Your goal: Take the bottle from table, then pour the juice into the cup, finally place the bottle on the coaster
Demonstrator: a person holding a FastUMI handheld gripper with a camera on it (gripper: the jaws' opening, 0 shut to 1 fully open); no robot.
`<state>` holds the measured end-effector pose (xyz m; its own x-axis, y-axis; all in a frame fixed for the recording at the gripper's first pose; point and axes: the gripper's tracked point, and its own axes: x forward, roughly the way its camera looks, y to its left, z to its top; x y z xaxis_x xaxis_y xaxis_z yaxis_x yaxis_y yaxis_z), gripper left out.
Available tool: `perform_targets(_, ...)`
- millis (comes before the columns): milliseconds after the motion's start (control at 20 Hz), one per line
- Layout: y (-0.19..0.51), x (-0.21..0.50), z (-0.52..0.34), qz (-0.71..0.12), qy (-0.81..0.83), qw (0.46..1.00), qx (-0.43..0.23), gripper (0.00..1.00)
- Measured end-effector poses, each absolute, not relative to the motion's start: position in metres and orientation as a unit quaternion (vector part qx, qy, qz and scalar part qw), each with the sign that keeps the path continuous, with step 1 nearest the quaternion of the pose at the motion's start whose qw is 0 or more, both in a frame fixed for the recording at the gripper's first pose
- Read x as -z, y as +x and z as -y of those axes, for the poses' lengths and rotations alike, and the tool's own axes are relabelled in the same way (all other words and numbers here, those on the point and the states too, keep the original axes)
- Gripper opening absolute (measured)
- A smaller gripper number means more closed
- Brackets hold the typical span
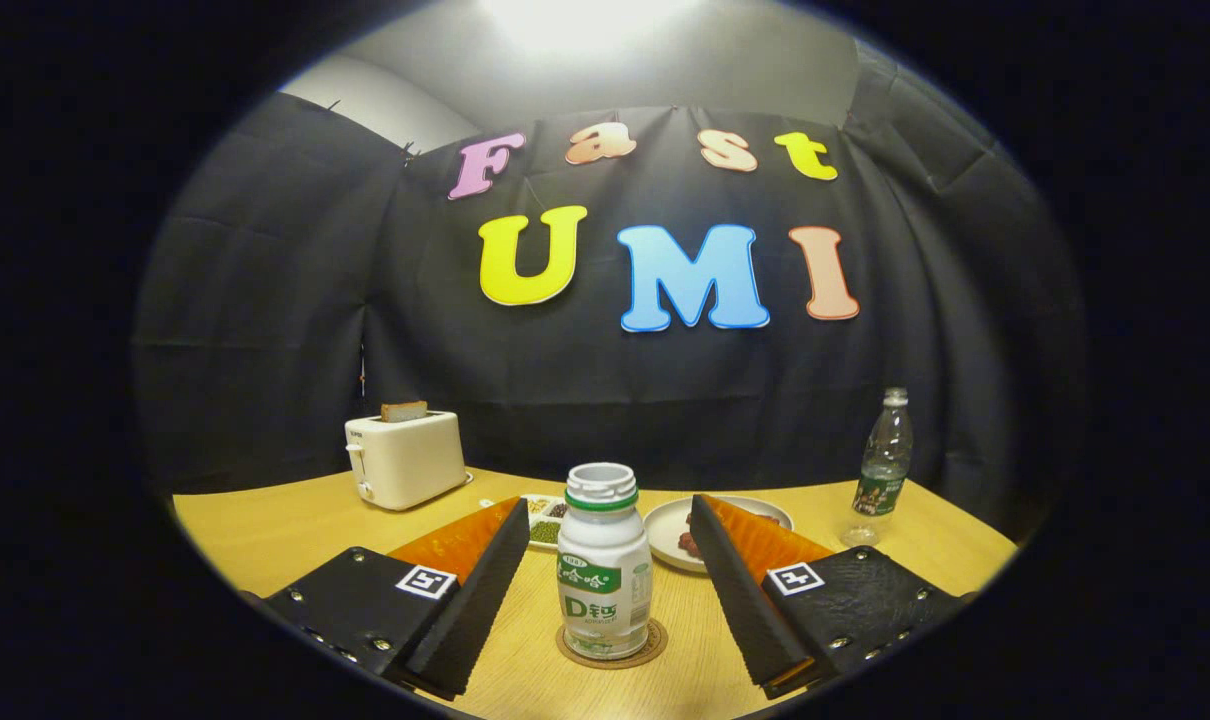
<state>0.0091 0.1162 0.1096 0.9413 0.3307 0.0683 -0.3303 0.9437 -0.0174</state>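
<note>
stage: looked like the end of the task | bottle (603,560) stood upright on the coaster (611,645), lower centre of frame, uncapped | gripper (605,590) fingers spread apart, either side of bottle, touching nothing | cup: could not tell | left: probably only pulling away

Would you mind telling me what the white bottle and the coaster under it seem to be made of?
The white bottle looks like opaque, slightly glossy plastic, going by its ridged neck and soft sheen. The coaster looks like matte brown cork or wood; unclear. The claw is open, fingers either side of the bottle.
</note>
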Motion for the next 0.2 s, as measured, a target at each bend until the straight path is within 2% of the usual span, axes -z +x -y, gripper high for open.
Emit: perform_targets(200,-0.02,-0.158,-0.101,0.084,-0.018,0.984,-0.156,0.97)
